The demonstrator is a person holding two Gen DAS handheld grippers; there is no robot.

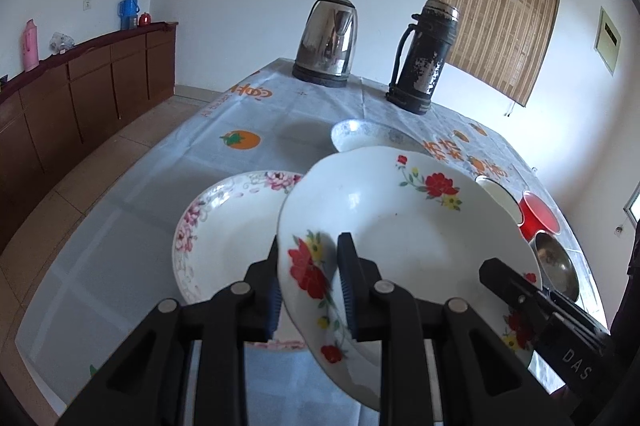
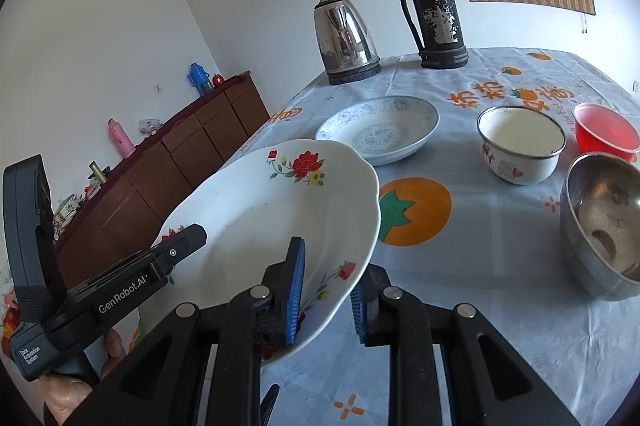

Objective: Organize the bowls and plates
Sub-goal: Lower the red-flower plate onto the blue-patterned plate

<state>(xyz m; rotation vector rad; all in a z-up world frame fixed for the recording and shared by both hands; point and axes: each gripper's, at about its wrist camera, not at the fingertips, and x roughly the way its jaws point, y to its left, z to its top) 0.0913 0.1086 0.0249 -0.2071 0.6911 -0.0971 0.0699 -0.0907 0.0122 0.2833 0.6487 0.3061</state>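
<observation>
Both the left gripper (image 1: pixel 308 282) and the right gripper (image 2: pixel 326 296) pinch the rim of the red-flower plate (image 1: pixel 400 222), holding it tilted above the table (image 2: pixel 480 266), partly over the pink-flower plate (image 1: pixel 224 226).

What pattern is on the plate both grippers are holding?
Red flowers with yellow blossoms and green leaves on the white plate, clearest in the left wrist view.

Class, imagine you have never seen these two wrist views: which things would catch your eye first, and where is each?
First, the red-flowered plate, tilted above the table and pinched at its rim by both the left gripper and the right gripper. Just under it on the left lies a pink-flowered plate. At the table's far end stand a shiny steel kettle and, to its right, a worn black thermos.
</observation>
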